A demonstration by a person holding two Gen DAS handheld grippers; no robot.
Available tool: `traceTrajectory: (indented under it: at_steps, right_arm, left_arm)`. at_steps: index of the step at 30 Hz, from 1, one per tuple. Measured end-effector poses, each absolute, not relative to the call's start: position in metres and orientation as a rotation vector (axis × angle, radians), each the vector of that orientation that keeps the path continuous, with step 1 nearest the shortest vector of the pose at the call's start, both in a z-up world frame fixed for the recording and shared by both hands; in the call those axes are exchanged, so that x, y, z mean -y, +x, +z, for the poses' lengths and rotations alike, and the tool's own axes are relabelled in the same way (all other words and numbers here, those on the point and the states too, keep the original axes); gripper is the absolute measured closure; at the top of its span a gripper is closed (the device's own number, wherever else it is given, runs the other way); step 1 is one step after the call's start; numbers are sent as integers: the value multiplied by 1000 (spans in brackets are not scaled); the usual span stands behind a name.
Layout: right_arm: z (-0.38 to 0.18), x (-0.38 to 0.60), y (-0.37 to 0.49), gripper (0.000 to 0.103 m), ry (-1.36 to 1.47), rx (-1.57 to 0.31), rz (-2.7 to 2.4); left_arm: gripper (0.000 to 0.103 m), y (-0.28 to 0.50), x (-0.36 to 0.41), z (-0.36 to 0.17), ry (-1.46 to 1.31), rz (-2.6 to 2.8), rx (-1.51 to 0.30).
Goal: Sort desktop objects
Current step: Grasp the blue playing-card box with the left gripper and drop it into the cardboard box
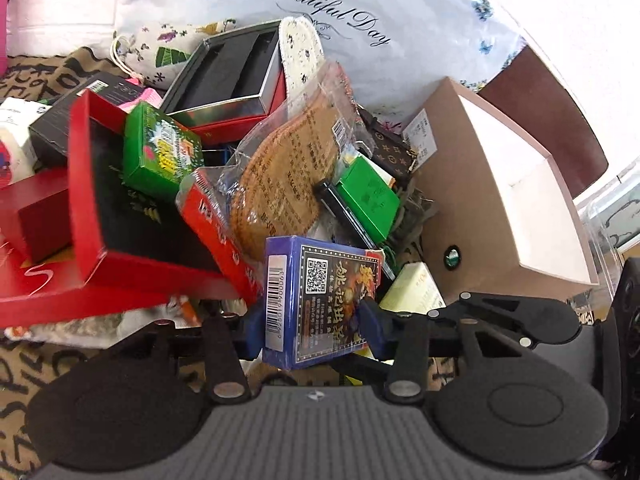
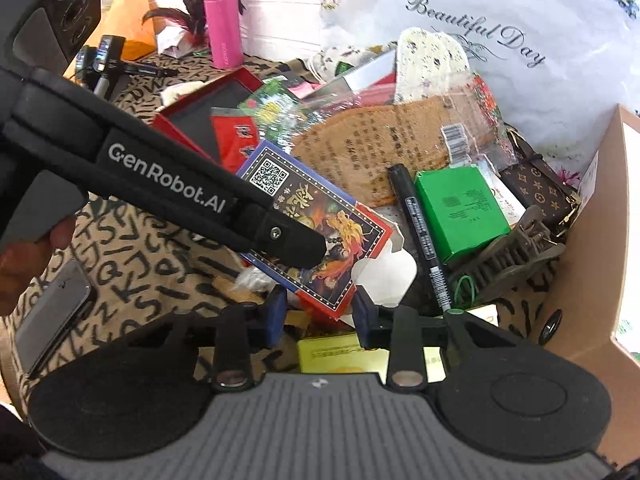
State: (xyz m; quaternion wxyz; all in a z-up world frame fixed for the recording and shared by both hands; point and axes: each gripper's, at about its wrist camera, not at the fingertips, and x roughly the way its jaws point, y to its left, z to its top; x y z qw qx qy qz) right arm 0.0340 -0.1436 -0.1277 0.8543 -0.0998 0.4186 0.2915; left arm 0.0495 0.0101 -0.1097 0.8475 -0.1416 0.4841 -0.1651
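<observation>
Blue pads of the left hand-held gripper (image 1: 316, 324) press both sides of a blue card box (image 1: 320, 300), holding it at the near edge of the clutter pile. Right hand-held gripper (image 2: 320, 312) has its pads at the lower corner of the same card box (image 2: 316, 232); contact there cannot be told. Just beyond lie a bagged woven insole (image 1: 276, 184), a green box (image 2: 460, 216), a black marker (image 2: 424, 236) and a hair claw (image 2: 516, 252). A brown cardboard box (image 1: 472, 208) stands to the right. Everything rests on a letter-print cloth (image 2: 132, 264) over the table.
</observation>
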Motion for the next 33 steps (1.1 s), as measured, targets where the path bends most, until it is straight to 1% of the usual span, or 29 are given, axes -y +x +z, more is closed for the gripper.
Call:
traceTrajectory:
  at_steps: [6,12,20,24,28,33]
  right_arm:
    - [-112,141,11,70,-222,-848,644]
    - [-92,153,-15,70,-210,-803,639]
    - [-66,191,-47,70,-145,-746,529]
    - [-52,214,-58,70,-129,-706,455]
    - [-36,237,-60,70,-119,-661,382]
    - [-19,263,-55,70,-131,-599,325]
  left_arm:
    - [53,25,-18,-95,-325,-353,-993]
    - [53,7,-6,-75,-303,-408,-949]
    - [53,-2,37,-48,-228,-553,-892]
    - [55,0,62,-35,-210,-634,-855]
    - [55,5,94,-24,-184,-711,-817]
    - [58,17,130,-11,-157,-785,-784]
